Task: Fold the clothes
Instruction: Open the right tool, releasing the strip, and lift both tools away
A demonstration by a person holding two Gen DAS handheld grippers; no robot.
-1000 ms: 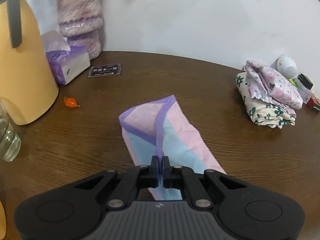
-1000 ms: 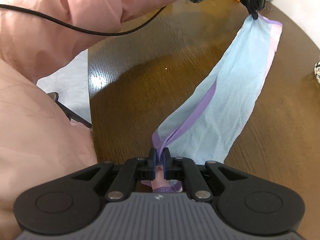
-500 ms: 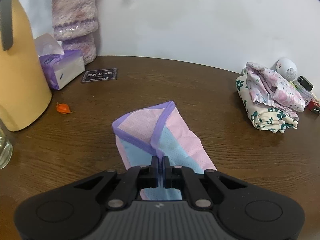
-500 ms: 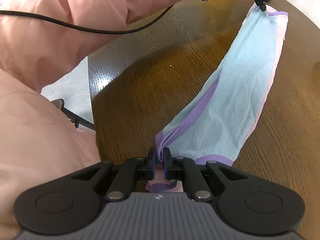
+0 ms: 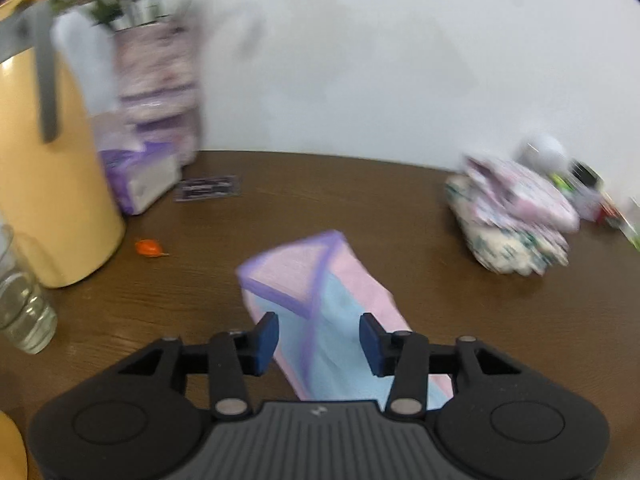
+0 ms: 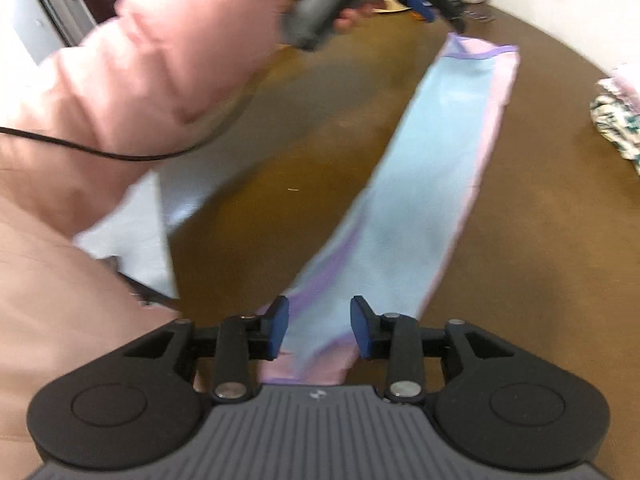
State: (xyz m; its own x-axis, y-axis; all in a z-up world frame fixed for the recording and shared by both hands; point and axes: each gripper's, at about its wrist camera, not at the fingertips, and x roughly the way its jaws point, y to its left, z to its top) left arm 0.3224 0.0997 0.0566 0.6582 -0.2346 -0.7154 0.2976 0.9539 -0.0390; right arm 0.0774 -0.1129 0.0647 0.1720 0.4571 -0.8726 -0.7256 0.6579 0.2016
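Both our grippers have let go since a second ago, when each was pinched on a purple-trimmed edge. We see the brown table (image 5: 400, 208) bearing the long blue-and-pink garment (image 6: 432, 168), now lying flat as a narrow strip from the near edge toward the far left. Our left gripper (image 5: 318, 338) and right gripper (image 6: 319, 326) both have jaws opening, cloth beneath them but not pinched. We judge this fold laid down; a crosswise fold likely comes next. Folded floral clothes (image 5: 516, 220) wait far right.
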